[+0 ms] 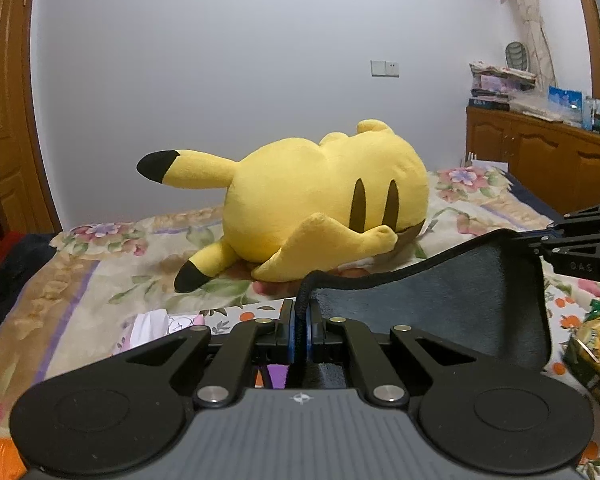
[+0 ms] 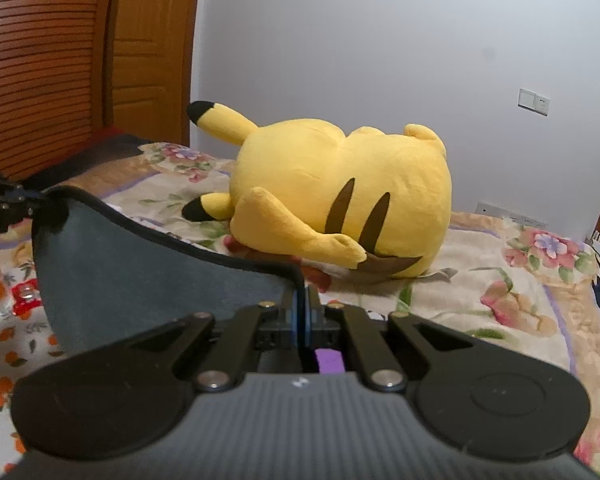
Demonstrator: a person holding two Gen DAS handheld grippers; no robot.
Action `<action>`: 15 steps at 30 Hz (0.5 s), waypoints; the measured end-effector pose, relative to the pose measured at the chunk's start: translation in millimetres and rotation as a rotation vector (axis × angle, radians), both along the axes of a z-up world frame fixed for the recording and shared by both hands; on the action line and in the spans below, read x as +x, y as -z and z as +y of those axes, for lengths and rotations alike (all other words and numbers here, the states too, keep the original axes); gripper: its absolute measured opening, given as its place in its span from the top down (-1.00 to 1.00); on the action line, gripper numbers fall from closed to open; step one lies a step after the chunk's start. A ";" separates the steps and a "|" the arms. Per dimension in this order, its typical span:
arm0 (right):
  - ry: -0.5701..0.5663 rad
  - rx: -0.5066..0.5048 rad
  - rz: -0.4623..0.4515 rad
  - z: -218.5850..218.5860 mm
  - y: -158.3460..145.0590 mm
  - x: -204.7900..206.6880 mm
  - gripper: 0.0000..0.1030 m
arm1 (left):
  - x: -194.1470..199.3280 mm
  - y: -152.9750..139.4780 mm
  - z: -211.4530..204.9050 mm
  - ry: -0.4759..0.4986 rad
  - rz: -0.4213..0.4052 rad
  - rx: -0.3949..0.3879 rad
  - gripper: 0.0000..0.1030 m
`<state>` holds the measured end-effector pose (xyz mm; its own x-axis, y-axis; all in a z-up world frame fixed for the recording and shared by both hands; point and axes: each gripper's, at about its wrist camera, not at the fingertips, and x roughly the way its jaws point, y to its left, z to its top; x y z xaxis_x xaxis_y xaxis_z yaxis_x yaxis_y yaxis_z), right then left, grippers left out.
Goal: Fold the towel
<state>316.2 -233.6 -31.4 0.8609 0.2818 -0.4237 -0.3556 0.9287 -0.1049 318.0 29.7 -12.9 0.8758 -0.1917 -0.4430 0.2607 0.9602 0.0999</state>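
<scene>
A dark grey towel [image 1: 452, 300] with a black hem hangs stretched between my two grippers above the bed. My left gripper [image 1: 300, 312] is shut on one corner of it. My right gripper [image 2: 302, 304] is shut on the other corner of the towel [image 2: 140, 276]. In the left wrist view the right gripper [image 1: 540, 240] shows at the right edge, holding the towel's far corner. In the right wrist view the left gripper [image 2: 32, 200] shows at the left edge. The towel's lower part is hidden behind the gripper bodies.
A big yellow Pikachu plush [image 1: 320, 208] lies on the floral bedspread [image 1: 80, 280] just beyond the towel. A green snack packet [image 1: 592, 344] lies at the right. A wooden cabinet [image 1: 540, 152] with clutter stands far right, a wooden wardrobe [image 2: 60, 60] at the left.
</scene>
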 end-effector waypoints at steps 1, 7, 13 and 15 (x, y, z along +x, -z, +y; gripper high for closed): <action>0.004 -0.005 -0.002 0.0 1.3 2.3 0.93 | 4.0 1.8 -0.8 -0.001 0.002 0.002 0.88; 0.021 -0.015 -0.012 1.4 10.4 14.5 0.93 | 21.9 12.8 -4.3 -0.014 0.018 -0.010 0.89; 0.044 -0.033 -0.014 6.1 22.0 27.8 0.93 | 40.9 23.2 -7.9 -0.031 0.035 -0.024 0.89; 0.051 -0.037 -0.013 7.0 25.0 32.3 0.93 | 45.8 24.4 -8.2 -0.036 0.032 -0.021 0.89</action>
<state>348.6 -226.6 -56.4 0.8789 0.2220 -0.4221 -0.3066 0.9409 -0.1435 363.8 21.5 -37.3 0.8677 -0.1699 -0.4672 0.2286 0.9709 0.0716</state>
